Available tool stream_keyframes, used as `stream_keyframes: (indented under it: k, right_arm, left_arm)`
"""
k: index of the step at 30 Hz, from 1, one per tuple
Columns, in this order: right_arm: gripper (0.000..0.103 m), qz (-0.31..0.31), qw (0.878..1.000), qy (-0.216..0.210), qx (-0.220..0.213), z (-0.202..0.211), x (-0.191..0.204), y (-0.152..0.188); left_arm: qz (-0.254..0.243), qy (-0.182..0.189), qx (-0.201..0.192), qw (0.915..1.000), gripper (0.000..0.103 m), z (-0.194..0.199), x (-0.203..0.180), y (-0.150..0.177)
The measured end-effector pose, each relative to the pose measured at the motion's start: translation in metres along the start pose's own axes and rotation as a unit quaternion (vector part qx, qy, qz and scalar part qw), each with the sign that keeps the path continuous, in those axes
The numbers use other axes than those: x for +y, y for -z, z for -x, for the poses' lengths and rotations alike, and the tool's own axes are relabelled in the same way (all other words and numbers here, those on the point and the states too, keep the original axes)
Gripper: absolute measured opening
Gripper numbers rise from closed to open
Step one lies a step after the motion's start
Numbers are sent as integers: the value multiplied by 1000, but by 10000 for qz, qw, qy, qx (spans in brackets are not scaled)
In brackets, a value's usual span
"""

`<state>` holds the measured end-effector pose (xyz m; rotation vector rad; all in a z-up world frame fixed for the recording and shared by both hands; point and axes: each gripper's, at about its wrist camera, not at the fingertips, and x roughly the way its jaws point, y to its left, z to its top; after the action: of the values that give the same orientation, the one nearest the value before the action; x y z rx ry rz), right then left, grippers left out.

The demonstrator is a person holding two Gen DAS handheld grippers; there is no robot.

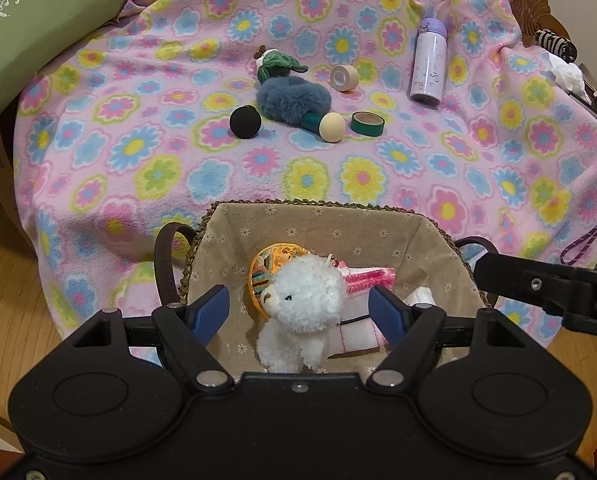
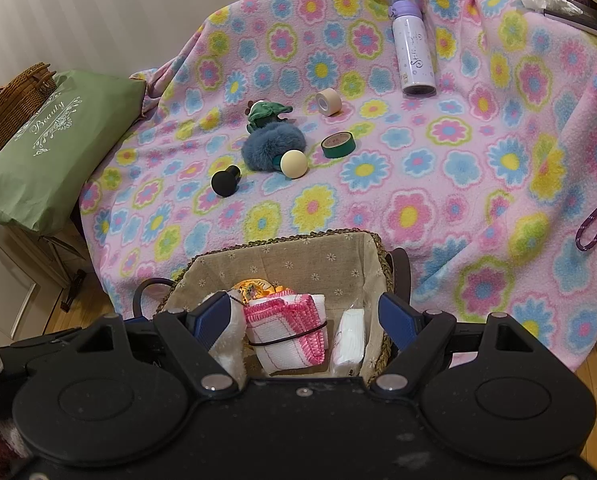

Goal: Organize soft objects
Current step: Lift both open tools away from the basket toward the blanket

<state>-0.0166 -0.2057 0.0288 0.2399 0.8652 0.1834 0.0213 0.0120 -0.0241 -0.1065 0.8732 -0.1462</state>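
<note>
A woven basket (image 1: 318, 203) with a beige lining stands at the near edge of the flowered blanket (image 1: 178, 160). In it sits a white plush dog (image 1: 310, 300), beside an orange patterned pouch (image 1: 264, 268), a pink-edged folded cloth (image 2: 286, 328) and a white tissue pack (image 2: 348, 336). My left gripper (image 1: 298, 294) hangs over the basket, open, its blue pads standing clear of the dog on both sides. My right gripper (image 2: 303, 299) is open above the same basket and holds nothing. Farther back lie a blue furry scrunchie (image 1: 294, 98) and a small green plush doll (image 1: 276, 64).
Also on the blanket are a black ball (image 1: 245, 121), a cream ball on a green stem (image 1: 332, 127), green tape (image 1: 367, 123), beige tape (image 1: 343, 78) and a purple bottle (image 1: 428, 68). A green cushion bag (image 1: 30, 20) sits at the left, wooden floor below.
</note>
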Motion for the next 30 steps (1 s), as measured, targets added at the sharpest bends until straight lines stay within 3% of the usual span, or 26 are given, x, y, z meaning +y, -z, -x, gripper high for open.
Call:
stream_keyframes:
  k: [18,22,30]
  right_arm:
    - [83,2,10000,9,10,0,0,0]
    - [84,32,10000,14,5,0,0,0]
    - [93,485,9982,295,-202,-3,4,-8]
  left_arm:
    - [76,-121,-66,9999,74,1,6,-3]
    - [129,-172,-147,9997,82,3,8,-5]
    - [33,-373,-295,9989,83,1,15,-17]
